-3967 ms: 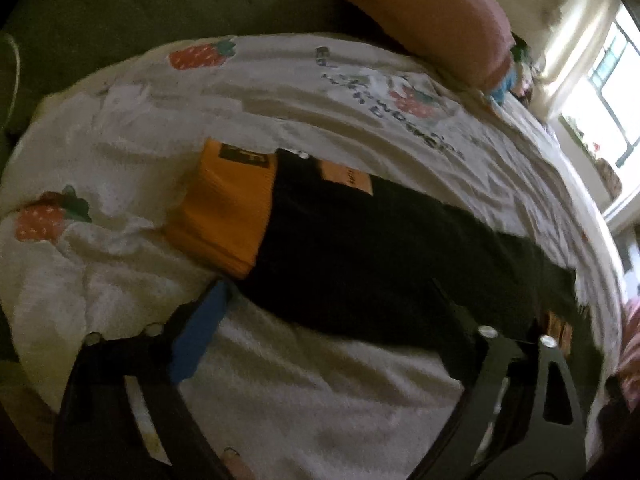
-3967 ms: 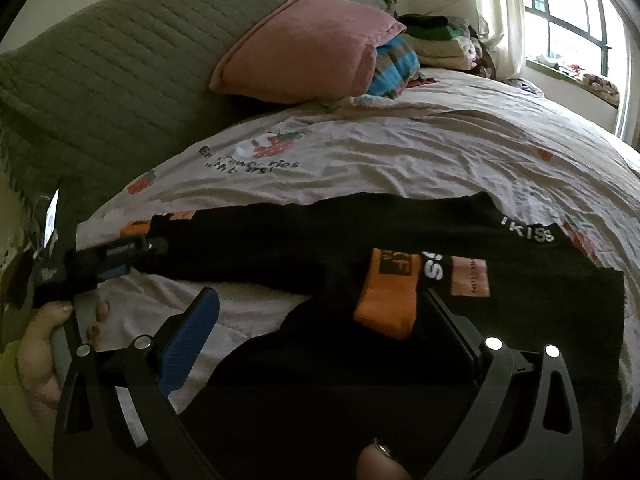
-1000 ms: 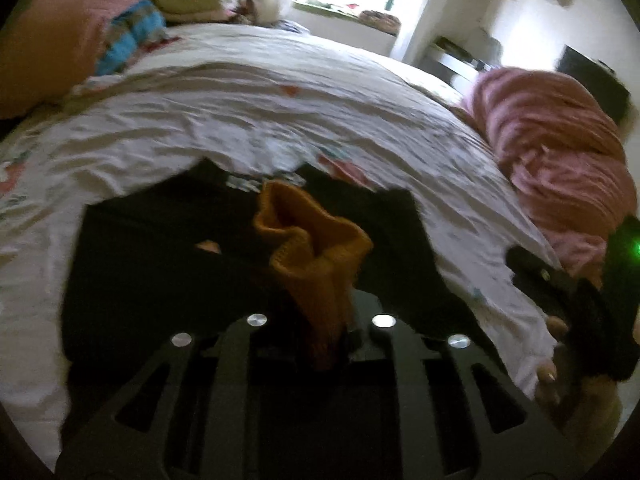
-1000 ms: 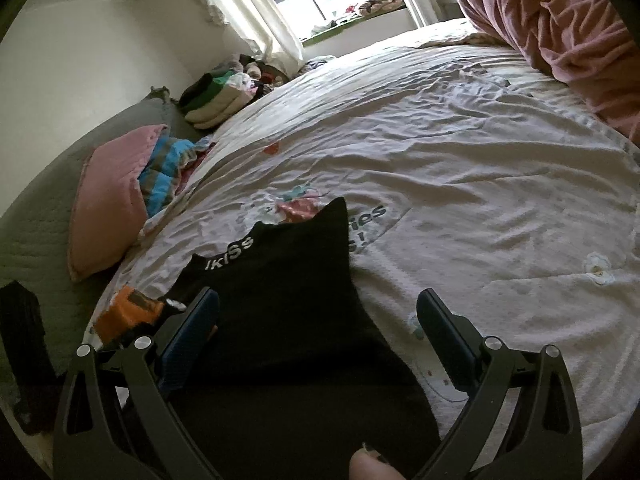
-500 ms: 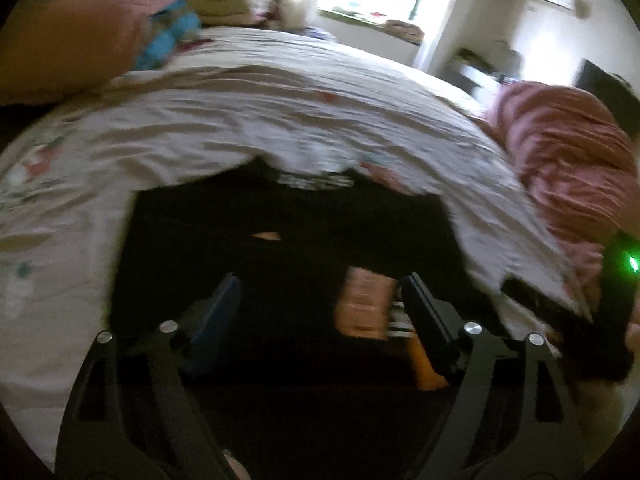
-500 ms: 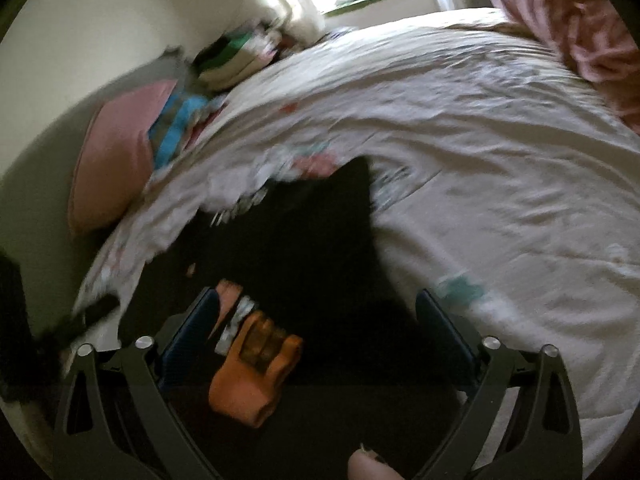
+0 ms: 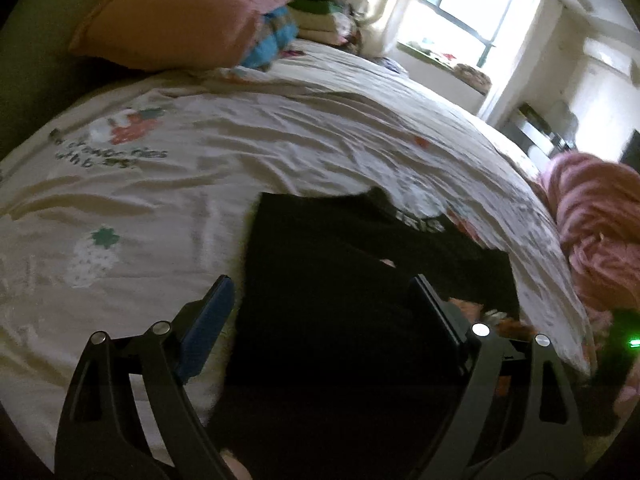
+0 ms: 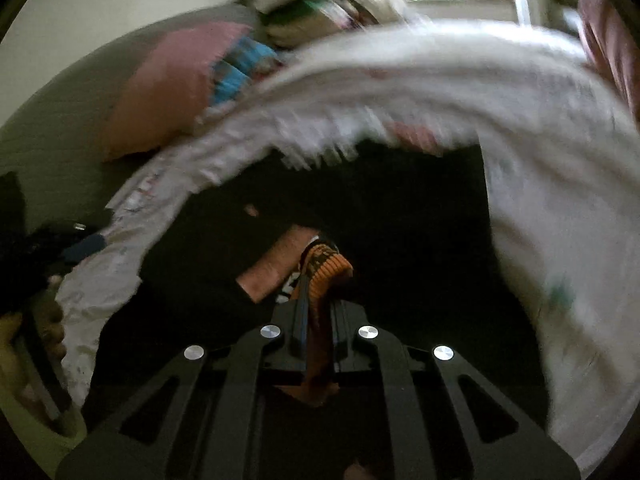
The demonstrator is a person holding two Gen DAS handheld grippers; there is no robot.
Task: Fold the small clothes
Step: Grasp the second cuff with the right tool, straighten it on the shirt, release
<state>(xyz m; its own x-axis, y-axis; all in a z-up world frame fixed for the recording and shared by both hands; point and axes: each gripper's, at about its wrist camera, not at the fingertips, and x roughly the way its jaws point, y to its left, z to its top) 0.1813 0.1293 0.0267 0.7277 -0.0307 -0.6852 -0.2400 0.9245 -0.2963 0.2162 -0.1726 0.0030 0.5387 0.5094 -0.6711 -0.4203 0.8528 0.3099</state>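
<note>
Black garment [image 7: 340,288] spread on the bed [image 7: 240,152], frame centre.
Right tongs [image 8: 316,304] pinch its orange cuff [image 8: 326,270]; left tongs [image 7: 320,312] spread wide above the garment, gripping nothing.

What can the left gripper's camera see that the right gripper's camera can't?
Only the left camera shows the open left gripper with nothing between its fingers, the strawberry print and writing on the bedsheet, and the white lettering at the neck of the black garment. Only the right camera shows the right gripper shut on the orange cuff. Both show the black garment, the pink pillow, the folded clothes by the window, and the pink blanket.
</note>
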